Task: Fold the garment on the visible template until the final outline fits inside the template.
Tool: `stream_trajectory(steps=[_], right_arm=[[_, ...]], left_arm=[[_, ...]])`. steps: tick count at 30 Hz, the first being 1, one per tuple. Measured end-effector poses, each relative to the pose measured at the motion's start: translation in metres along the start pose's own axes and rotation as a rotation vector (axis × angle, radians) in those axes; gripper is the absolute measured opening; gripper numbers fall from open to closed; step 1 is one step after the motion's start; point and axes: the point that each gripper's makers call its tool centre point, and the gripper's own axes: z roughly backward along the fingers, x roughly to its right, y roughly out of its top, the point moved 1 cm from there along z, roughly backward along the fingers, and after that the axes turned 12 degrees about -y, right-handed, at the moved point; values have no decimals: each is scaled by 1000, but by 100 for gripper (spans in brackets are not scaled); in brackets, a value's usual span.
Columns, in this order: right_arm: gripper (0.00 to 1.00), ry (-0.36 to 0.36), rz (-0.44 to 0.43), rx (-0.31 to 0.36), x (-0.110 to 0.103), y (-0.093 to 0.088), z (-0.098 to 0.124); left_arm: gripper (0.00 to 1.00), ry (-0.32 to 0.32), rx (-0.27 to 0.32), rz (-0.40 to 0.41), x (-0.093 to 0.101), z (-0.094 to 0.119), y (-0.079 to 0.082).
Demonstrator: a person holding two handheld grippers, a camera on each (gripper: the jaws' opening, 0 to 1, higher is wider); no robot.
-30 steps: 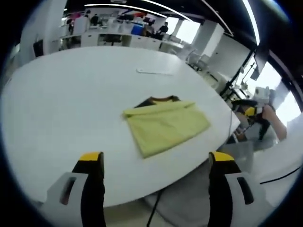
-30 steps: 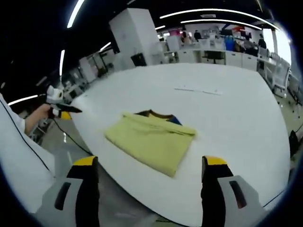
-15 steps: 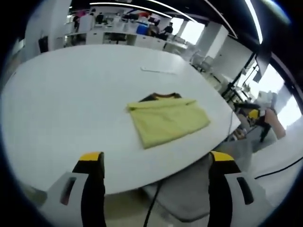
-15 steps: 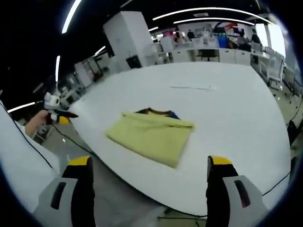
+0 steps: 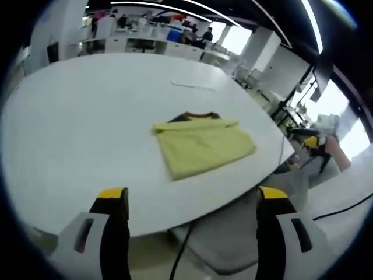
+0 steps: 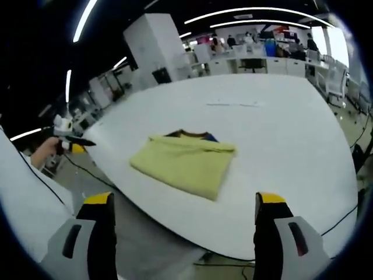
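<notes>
The folded yellow garment point(image 5: 201, 147) lay near the edge of the white table point(image 5: 76, 116), a dark collar showing at its far side. The left gripper point(image 5: 192, 204) and right gripper point(image 6: 182, 207) both stood open and empty, held back off the table edge, probably to leave the whole garment in plain sight. No template outline could be made out.

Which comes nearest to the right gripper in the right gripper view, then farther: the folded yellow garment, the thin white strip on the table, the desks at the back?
1. Folded yellow garment, near table edge, centre.
2. Thin white strip, mid-table beyond it.
3. Desks, past the table's far edge.
</notes>
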Motion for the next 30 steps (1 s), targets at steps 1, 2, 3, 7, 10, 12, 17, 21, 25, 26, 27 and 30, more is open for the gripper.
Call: stream_trajectory(steps=[1,2,3,7,10,12,17,21,25,26,27,30], right_arm=[[100,-3,1,-3,1,0,0],[100,-4,3,-5,2,-1,-1],[100,-6,3,-8,2,-1,-1],[100,-4,6,-9,2,-1,-1],[100,-11,8,-13,5,-1,-1],[100,-12,7,-12,6,0,-1],[99,-12,9,-16,7,1,-3],[98,-7,10,-20,6,1,-6],[98,-1,11,-23,5,3,-11],[98,0,12,-24,5,3,-13],[98,1,11,-27,5,3,-15],[97,6,10,-30,3,3,-20]], left_arm=[[87,-2,-3,-4,0,-1,1],[87,-3,-5,-5,0,-1,2],[87,-4,-8,-9,1,-2,3],[87,-7,-4,-16,1,-2,6],[87,-7,-9,-18,0,-3,6],[87,-6,-13,-17,0,-3,6],[87,-4,-19,-13,-2,-3,5],[87,-8,-19,-10,-2,-4,6],[87,-6,-16,-8,-3,-4,8],[86,-7,-17,-7,-3,-5,8],[86,-8,-20,-7,-4,-5,8],[86,-5,-28,-5,-5,-7,6]])
